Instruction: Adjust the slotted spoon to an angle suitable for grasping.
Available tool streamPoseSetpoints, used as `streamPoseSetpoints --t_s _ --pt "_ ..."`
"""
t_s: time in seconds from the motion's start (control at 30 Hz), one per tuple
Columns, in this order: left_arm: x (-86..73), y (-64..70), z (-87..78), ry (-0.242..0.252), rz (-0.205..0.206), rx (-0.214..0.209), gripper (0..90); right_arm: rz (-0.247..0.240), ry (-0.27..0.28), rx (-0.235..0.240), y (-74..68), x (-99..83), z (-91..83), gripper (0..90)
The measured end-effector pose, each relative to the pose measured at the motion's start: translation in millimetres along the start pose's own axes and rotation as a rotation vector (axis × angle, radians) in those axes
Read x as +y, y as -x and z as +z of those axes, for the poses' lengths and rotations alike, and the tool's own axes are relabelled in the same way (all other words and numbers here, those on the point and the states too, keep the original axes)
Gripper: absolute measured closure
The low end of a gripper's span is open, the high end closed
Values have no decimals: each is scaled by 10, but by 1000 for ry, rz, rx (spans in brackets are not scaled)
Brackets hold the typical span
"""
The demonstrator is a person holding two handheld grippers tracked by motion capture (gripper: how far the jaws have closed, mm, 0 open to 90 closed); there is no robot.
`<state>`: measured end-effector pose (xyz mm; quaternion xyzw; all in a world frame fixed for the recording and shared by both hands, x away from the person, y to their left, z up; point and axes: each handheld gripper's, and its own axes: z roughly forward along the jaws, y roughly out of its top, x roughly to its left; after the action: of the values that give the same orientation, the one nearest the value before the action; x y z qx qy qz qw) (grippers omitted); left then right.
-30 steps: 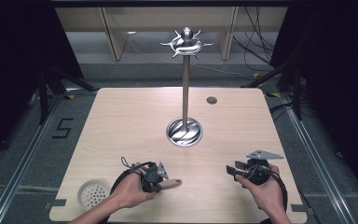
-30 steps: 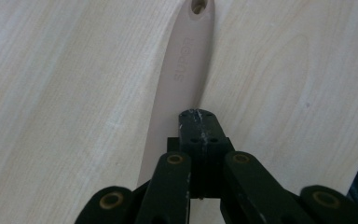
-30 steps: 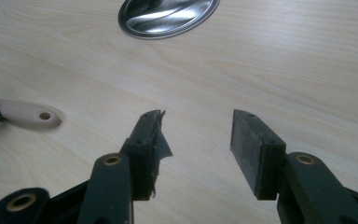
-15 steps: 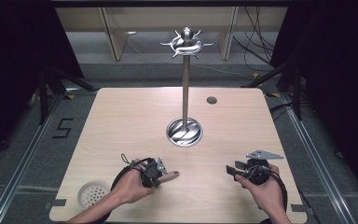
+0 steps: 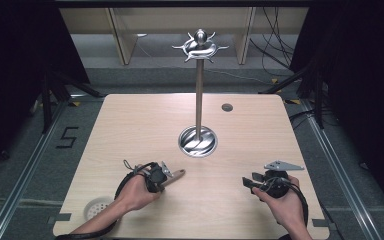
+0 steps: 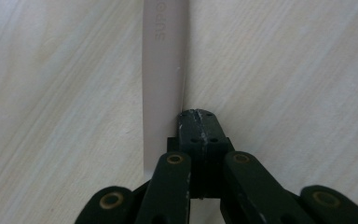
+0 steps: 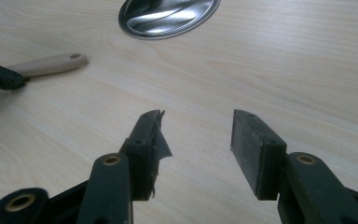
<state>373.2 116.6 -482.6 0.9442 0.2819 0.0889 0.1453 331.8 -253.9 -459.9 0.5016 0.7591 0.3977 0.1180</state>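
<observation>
At the near left of the table, the left gripper has its jaws pressed together beside a pale handle lying flat on the wood, while the right gripper hovers open at the near right, holding nothing.

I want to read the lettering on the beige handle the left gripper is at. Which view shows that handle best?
The left gripper view: the beige handle runs up the frame close enough to show embossed letters, beside the shut left gripper. The right gripper view shows its rounded end with a hole. The high view shows it small.
</observation>
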Motion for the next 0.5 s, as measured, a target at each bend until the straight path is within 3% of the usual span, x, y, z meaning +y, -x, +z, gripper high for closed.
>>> streamPoseSetpoints --t_s 0.23,0.5 --pt "-41 -102 0 4 -48 12 897 3 -4 0 -4 1 -1 533" --pt "-67 -164 -27 32 -101 -3 895 0 -6 -5 -4 2 -4 530"
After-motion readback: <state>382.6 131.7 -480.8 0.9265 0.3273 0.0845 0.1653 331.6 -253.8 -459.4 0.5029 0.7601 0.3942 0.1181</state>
